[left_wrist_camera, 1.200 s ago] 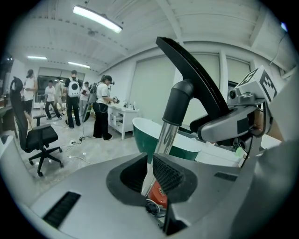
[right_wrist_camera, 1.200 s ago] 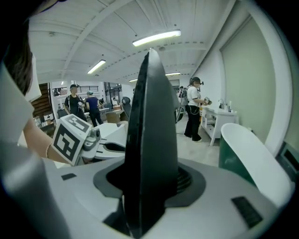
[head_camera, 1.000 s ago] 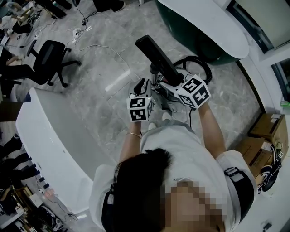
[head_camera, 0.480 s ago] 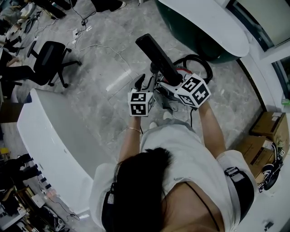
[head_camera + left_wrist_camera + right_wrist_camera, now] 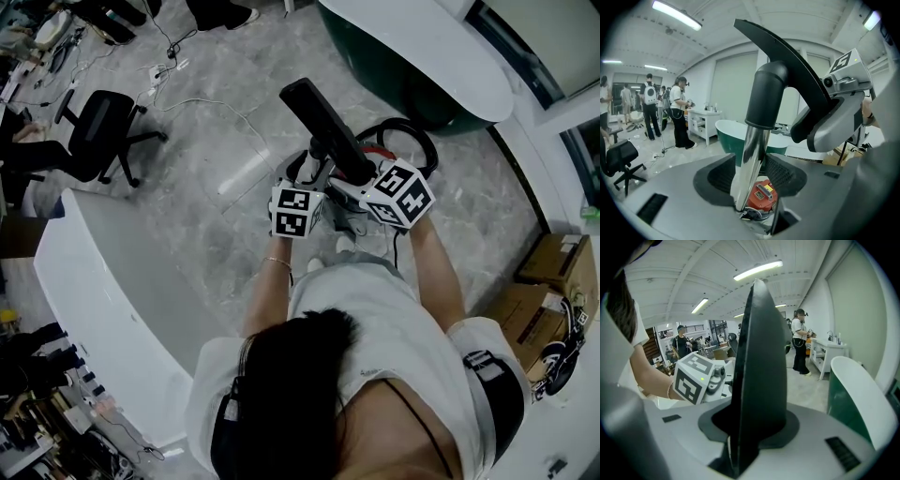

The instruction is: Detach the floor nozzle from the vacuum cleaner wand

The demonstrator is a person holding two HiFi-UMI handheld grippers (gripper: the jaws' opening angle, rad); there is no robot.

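A black floor nozzle (image 5: 323,122) sticks up from a chrome wand (image 5: 749,164) through a black collar (image 5: 766,96). The red vacuum body (image 5: 761,197) lies on the floor below. My left gripper (image 5: 305,176) (image 5: 753,180) is open around the wand just under the collar. Its jaws have just been opening, and a gap shows beside the tube. Higher up, my right gripper (image 5: 354,173) (image 5: 750,427) has just been closing and is shut on the nozzle (image 5: 761,371), which fills its jaws. The marker cubes of the two grippers sit close together.
A green bathtub with a white rim (image 5: 422,56) stands just beyond the vacuum. An office chair (image 5: 98,131) and a loose cable (image 5: 225,108) are at the left. A curved white counter (image 5: 103,309) runs at lower left, cardboard boxes (image 5: 548,272) at right. People (image 5: 679,112) stand far off.
My left gripper has moved up and to the right, in to the wand, and its jaws have opened around the tube. The right gripper and the nozzle have stayed in place.
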